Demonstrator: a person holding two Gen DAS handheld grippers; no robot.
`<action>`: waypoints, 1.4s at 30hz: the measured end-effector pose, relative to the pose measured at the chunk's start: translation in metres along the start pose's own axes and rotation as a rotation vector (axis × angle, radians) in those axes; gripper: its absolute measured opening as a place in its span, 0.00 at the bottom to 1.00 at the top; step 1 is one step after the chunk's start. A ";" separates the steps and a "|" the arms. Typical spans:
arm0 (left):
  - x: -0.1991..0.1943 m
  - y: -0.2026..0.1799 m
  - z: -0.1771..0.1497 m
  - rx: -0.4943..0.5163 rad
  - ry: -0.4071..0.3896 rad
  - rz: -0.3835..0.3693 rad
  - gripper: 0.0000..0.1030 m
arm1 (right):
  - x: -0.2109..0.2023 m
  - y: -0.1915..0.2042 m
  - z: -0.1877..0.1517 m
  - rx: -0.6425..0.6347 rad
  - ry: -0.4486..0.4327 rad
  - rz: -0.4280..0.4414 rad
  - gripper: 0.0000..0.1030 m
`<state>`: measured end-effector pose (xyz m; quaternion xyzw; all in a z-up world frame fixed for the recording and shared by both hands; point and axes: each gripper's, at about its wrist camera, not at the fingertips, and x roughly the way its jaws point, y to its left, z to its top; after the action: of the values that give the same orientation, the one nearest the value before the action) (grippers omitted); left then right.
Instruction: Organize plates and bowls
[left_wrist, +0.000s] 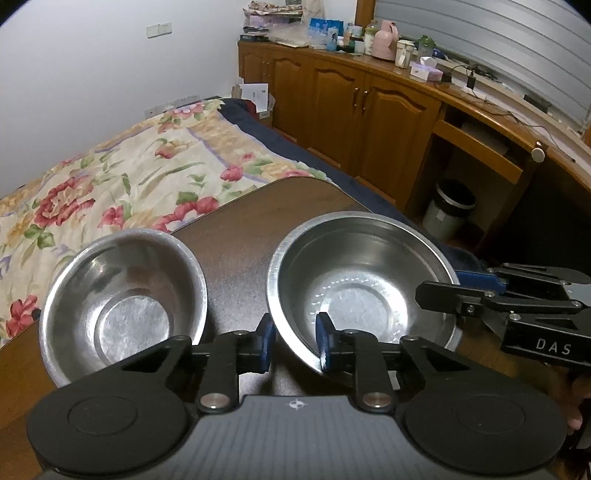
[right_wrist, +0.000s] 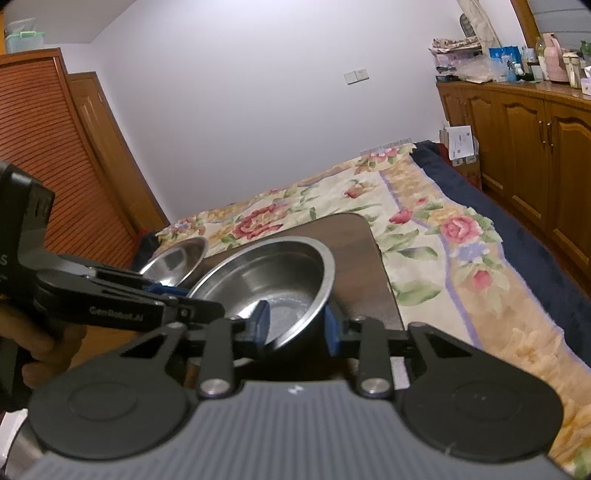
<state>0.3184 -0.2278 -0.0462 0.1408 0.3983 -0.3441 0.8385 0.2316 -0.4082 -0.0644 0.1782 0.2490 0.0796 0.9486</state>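
Two steel bowls stand on a dark wooden table (left_wrist: 240, 236). The small bowl (left_wrist: 122, 299) is at the left, the large bowl (left_wrist: 364, 291) at the right. My left gripper (left_wrist: 294, 341) is open, its jaws astride the large bowl's near-left rim, one finger inside and one outside. My right gripper (right_wrist: 295, 325) is open too, astride the same bowl's (right_wrist: 273, 284) right rim; it shows in the left wrist view (left_wrist: 480, 291). The small bowl (right_wrist: 177, 264) lies beyond. No plates are in view.
A bed with a floral quilt (left_wrist: 122, 173) lies just past the table's far edge. Wooden cabinets (left_wrist: 351, 107) with a cluttered top run along the right. A bin (left_wrist: 448, 210) stands under the desk. A wardrobe (right_wrist: 55, 155) stands at the left.
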 end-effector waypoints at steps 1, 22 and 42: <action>-0.002 0.000 -0.001 -0.001 -0.002 0.000 0.23 | 0.000 0.000 0.000 0.001 0.003 0.004 0.28; -0.104 -0.014 -0.012 0.029 -0.173 0.011 0.24 | -0.047 0.046 0.014 -0.052 -0.086 0.009 0.27; -0.177 -0.022 -0.070 0.012 -0.254 0.052 0.26 | -0.073 0.088 -0.001 -0.116 -0.086 0.049 0.27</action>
<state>0.1845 -0.1256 0.0445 0.1116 0.2829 -0.3396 0.8901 0.1627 -0.3435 0.0001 0.1322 0.1987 0.1095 0.9649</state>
